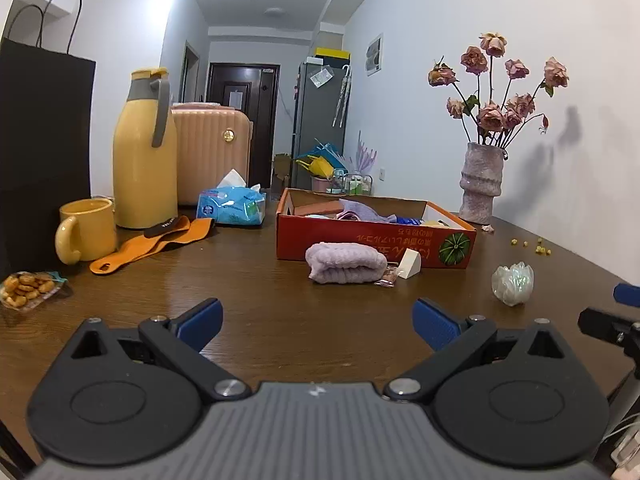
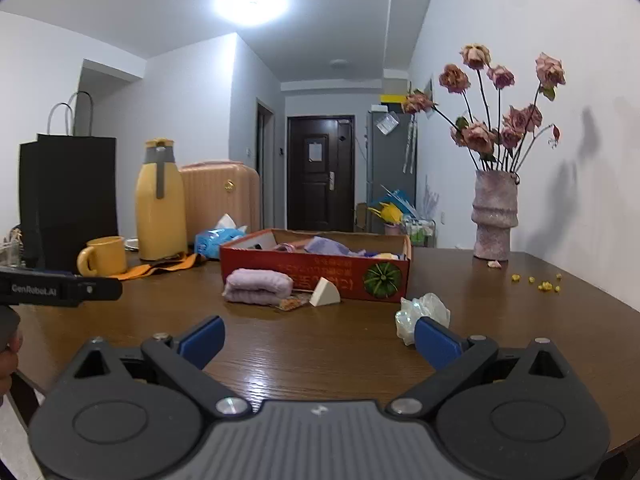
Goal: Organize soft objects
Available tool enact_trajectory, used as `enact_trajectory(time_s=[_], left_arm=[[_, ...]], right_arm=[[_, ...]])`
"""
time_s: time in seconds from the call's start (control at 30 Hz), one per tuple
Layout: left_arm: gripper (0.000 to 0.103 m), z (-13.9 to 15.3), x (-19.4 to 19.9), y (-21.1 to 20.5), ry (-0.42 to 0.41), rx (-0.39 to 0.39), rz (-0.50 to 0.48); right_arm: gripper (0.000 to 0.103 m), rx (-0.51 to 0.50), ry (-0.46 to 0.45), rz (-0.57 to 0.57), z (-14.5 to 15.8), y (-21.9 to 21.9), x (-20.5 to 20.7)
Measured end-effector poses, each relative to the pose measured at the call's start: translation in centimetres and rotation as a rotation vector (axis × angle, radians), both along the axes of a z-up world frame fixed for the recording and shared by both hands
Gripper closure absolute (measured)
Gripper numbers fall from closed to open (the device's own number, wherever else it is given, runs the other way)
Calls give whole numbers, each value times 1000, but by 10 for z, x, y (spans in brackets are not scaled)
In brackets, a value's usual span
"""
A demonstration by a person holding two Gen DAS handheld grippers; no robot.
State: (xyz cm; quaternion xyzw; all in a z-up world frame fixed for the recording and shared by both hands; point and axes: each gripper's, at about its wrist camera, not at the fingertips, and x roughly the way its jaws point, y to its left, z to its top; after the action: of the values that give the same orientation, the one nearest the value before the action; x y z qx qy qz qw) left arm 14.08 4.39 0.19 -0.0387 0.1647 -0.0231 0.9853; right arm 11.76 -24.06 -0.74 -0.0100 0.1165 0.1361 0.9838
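Right now both grippers, left gripper (image 1: 318,322) and right gripper (image 2: 320,340), hover with jaws spread, holding nothing. Just near of the red box (image 1: 360,246) lies the folded lilac towel (image 1: 346,262). It looks light and floppy, best pinched across its thick middle fold.

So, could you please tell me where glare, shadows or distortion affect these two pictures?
Right wrist view: the ceiling light is blown out and glares off the table; the vase of flowers casts soft shadows on the wall. Left wrist view: fisheye bends the black bag, and the corners are dark.
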Motion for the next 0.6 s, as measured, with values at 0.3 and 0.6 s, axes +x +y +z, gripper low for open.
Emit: enact_trajectory(time_s=[0.3,0.6], left_arm=[[0,-6,51,-3,69,-8,-8],[19,5,175,16,119,-111,-46]], right_arm=[[14,44,94,31,1,-2,53],[38,148,254,134,11,30,180]])
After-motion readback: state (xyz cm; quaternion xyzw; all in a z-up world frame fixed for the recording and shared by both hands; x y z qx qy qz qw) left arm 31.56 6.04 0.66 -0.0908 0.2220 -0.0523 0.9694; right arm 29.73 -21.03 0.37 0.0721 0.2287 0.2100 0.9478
